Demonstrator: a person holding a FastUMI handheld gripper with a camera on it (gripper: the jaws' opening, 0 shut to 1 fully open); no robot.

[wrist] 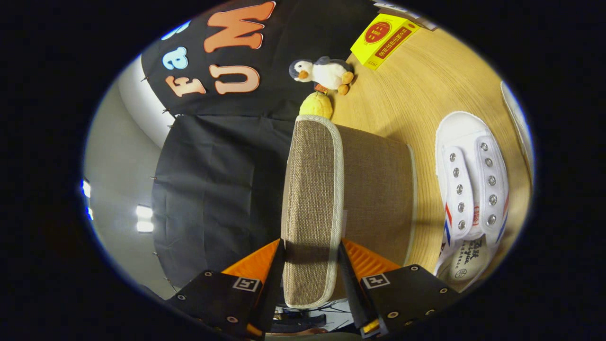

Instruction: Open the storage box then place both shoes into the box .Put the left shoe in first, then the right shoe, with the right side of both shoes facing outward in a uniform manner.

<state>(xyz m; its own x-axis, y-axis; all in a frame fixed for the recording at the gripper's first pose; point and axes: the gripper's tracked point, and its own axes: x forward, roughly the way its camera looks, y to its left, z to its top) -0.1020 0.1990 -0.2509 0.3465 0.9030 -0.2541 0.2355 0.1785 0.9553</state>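
Note:
The view is rolled sideways, so the wooden table (pixel 416 94) rises along the right. The storage box (pixel 378 189) is brown woven fabric with pale trim. Its lid (pixel 312 189) stands edge-on, running forward from between my fingers. My gripper (pixel 311 258) is shut on the near end of the lid, one finger on each face. A white canvas shoe (pixel 473 189) with metal eyelets and red and blue stripes lies on the table just beside the box, its opening towards me. The inside of the box is hidden behind the lid.
A plush penguin (pixel 324 73) and a small yellow plush toy (pixel 316 105) sit on the table beyond the box, against the black cloth wall. A yellow carton (pixel 383 38) lies farther along the table. A pale object's edge (pixel 518 118) shows past the shoe.

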